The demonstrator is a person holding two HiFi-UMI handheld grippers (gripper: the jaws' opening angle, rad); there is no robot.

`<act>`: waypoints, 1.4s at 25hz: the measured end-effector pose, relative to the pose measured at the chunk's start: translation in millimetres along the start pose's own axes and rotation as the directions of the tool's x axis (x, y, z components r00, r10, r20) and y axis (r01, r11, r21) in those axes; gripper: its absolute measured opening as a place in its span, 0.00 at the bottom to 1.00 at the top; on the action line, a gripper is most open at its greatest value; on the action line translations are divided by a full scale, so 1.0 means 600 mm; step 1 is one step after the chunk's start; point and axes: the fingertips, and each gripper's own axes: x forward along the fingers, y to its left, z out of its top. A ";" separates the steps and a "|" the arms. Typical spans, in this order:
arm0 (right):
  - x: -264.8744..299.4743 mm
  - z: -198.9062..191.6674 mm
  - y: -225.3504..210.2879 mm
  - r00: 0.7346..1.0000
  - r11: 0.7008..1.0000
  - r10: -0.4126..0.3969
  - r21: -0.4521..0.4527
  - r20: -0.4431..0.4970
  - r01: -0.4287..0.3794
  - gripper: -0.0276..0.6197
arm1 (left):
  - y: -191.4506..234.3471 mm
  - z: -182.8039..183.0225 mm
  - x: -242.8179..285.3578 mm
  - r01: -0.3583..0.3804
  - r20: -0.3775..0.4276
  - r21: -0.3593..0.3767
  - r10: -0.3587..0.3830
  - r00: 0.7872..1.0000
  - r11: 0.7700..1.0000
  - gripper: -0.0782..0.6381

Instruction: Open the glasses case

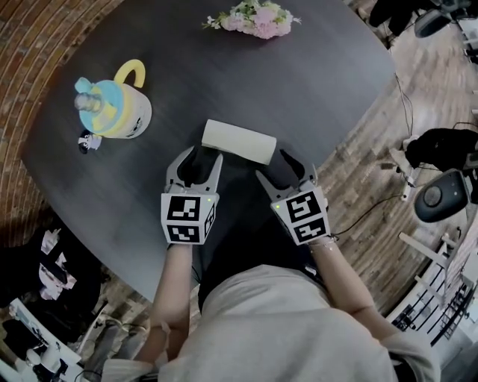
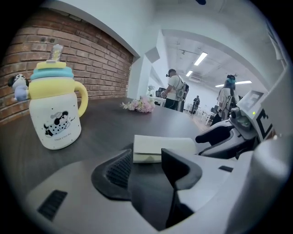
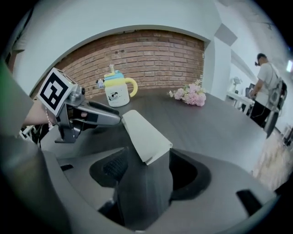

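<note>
Two grippers are held low over the near edge of a dark round bench (image 1: 321,82), one at each end of a pale, closed glasses case (image 1: 239,141) that lies flat on the bench just in front of the person. The left gripper (image 1: 196,166) is pointed at the case's left end; in its own view its fingers (image 2: 116,169) are seen spread apart and released, with the end of the case (image 2: 162,147) lying just past their tips and nothing clamped between them. The right gripper (image 1: 282,173) is set at the case's right end, angled inward, and its fingers (image 3: 112,167) are likewise parted wide, with the corner of the case (image 3: 144,135) reaching into the gap. Whether either tip actually touches the case is hard to settle from these angles, but no pad appears to be pressed on it. A white cup (image 1: 119,108) with a blue lid and a yellow handle is stood well to the left on the bench, and a small bunch of pink flowers (image 1: 258,19) is laid at the far edge.
</note>
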 end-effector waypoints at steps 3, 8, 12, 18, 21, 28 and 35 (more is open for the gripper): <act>0.012 -0.001 -0.006 0.999 0.996 -0.035 -0.079 -0.019 0.034 0.48 | 0.013 0.000 0.012 -0.013 0.018 -0.004 0.013 1.000 1.000 0.39; 0.024 0.000 -0.012 0.998 0.987 -0.051 -0.154 -0.029 0.046 0.48 | 0.016 0.001 0.022 -0.011 0.005 -0.001 0.011 1.000 1.000 0.39; 0.023 0.005 -0.012 0.999 0.986 -0.045 -0.165 -0.026 0.040 0.46 | 0.008 0.007 0.027 0.021 0.005 0.031 -0.021 1.000 0.999 0.39; 0.014 0.007 -0.010 0.999 0.985 -0.038 -0.166 -0.008 0.036 0.40 | 0.004 0.014 0.027 0.039 0.004 0.048 -0.040 0.999 0.998 0.38; 0.007 0.017 -0.010 1.000 0.980 -0.029 -0.194 0.005 0.030 0.36 | 0.002 0.023 0.028 0.043 0.017 0.048 -0.044 0.999 0.998 0.38; -0.003 0.031 -0.012 0.999 0.962 -0.039 -0.271 0.015 0.041 0.26 | 0.000 0.043 0.032 0.036 0.050 0.031 -0.037 0.998 0.999 0.38; -0.006 0.054 -0.025 0.999 0.943 -0.019 -0.332 0.045 0.033 0.19 | 0.002 0.069 0.041 0.024 0.092 0.021 -0.025 0.995 1.000 0.38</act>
